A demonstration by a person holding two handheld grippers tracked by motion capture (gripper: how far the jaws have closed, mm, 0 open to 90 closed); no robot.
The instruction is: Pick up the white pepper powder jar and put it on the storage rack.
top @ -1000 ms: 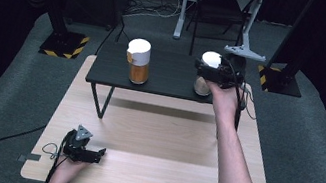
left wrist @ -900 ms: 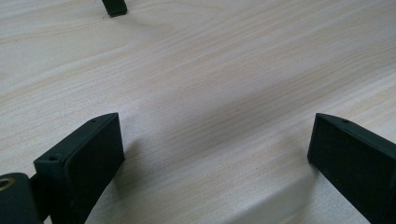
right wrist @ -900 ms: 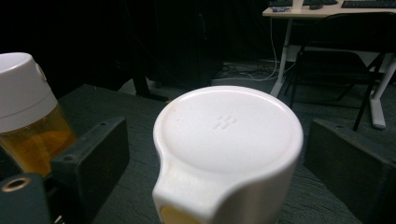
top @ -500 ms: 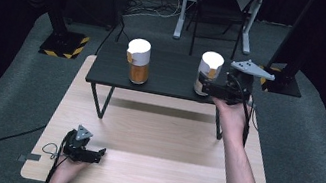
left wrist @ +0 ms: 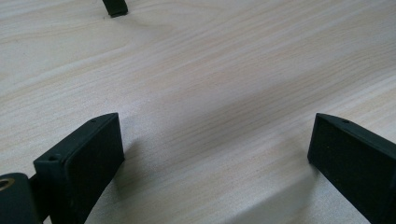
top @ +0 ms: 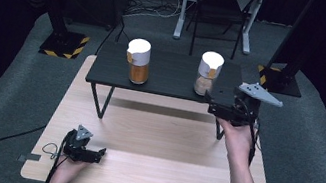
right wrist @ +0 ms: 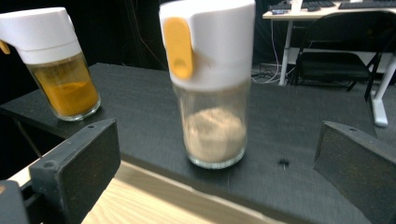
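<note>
Right gripper [top: 209, 103], fingers apart, sits just short of the pale-powder jar [right wrist: 212, 84] at its 12 o'clock (left gripper [top: 98, 153] rests on the desk [top: 158, 136], fingers spread); next, probably advance and close.

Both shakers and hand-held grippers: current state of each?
Right shaker: upright on black shelf, cap on, pale powder, free.
Left shaker: upright, cap on, orange powder.
Right hand-held gripper: open, facing right shaker.
Left hand-held gripper: open, resting on table.
</note>
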